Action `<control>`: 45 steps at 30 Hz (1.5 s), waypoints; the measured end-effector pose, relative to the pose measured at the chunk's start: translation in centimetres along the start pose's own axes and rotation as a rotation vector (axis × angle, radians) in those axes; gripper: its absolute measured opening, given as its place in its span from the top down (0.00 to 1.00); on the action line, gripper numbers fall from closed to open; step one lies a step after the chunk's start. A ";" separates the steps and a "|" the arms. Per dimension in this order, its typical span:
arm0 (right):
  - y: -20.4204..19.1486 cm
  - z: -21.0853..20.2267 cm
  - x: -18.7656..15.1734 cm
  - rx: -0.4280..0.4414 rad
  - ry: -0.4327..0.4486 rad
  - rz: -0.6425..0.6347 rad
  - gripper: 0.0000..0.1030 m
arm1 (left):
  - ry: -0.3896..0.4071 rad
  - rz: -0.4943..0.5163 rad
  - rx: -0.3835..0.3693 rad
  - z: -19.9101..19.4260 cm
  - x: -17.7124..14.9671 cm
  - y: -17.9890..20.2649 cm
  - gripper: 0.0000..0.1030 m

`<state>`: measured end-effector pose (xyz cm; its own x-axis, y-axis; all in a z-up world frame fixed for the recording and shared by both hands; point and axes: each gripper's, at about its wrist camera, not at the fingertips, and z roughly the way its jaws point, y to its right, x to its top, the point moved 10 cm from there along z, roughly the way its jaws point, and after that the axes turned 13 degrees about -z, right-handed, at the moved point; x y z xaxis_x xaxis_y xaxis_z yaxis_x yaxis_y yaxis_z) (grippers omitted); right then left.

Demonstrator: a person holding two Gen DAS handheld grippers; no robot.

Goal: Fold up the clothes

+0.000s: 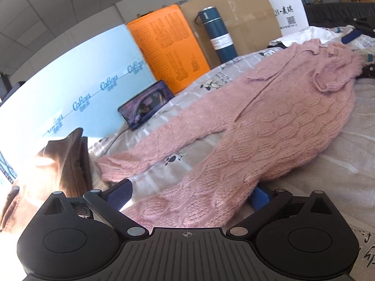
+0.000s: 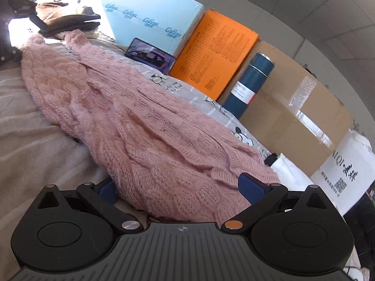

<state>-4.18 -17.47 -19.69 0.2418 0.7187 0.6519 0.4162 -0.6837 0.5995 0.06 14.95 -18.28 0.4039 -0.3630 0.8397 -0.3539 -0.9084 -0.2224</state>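
Right gripper (image 2: 180,188): jaws spread wide, blue pads (image 2: 249,188) on either side of the near end of the pink knit sweater (image 2: 131,117), knit bunched between them. Sweater lies stretched across the patterned bedsheet (image 2: 246,138) toward a brown folded pile (image 2: 63,16). Behind it, along the wall: phone (image 2: 150,57), orange box (image 2: 213,53), teal flask (image 2: 250,84), cardboard box (image 2: 300,121).

Bottle: blue (image 1: 217,32), upright before cardboard box (image 1: 246,16)
Orange box: (image 1: 168,46) beside light-blue board (image 1: 70,79)
Phone: (image 1: 146,104) propped against board
Bedsheet: cartoon-printed (image 1: 211,84)
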 end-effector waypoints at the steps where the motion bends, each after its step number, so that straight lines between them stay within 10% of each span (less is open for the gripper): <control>1: 0.0 -0.1 -0.2 0.020 0.004 0.017 0.10 | -0.002 -0.013 0.003 0.0 0.1 -0.2 0.02; 7: 0.0 -0.1 -0.2 0.139 0.039 0.140 0.58 | 0.044 -0.068 -0.057 -0.6 1.7 0.6 0.19; 10: 1.0 -0.1 -0.1 0.157 0.064 0.232 0.71 | 0.040 -0.123 -0.060 -0.1 1.8 0.1 0.64; 16: 4.6 0.1 1.1 0.179 0.162 0.456 0.79 | 0.095 -0.249 -0.060 1.1 3.8 -1.9 0.66; 26: 10.5 4.2 2.5 0.154 0.196 0.854 0.80 | 0.016 -0.548 -0.103 7.1 6.1 -7.2 0.63; 30: 11.8 6.7 1.7 0.121 0.120 0.962 0.80 | 0.021 -0.704 -0.100 8.1 5.1 -9.9 0.43; 35: 11.7 8.7 0.3 0.129 0.120 1.099 0.79 | 0.059 -0.975 -0.232 8.3 3.6 -12.3 0.39; 39: 11.4 10.2 -0.9 0.138 0.119 1.196 0.61 | 0.126 -1.154 -0.389 7.6 3.3 -13.2 0.26; 45: 10.6 9.8 0.1 0.151 0.136 1.113 0.33 | 0.092 -1.012 -0.298 6.9 3.1 -11.5 0.20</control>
<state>8.89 -23.40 -17.85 0.4502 -0.3064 0.8387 0.1327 -0.9059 -0.4022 11.19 22.84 -16.53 0.5652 0.5633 0.6028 -0.0858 -0.6866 0.7220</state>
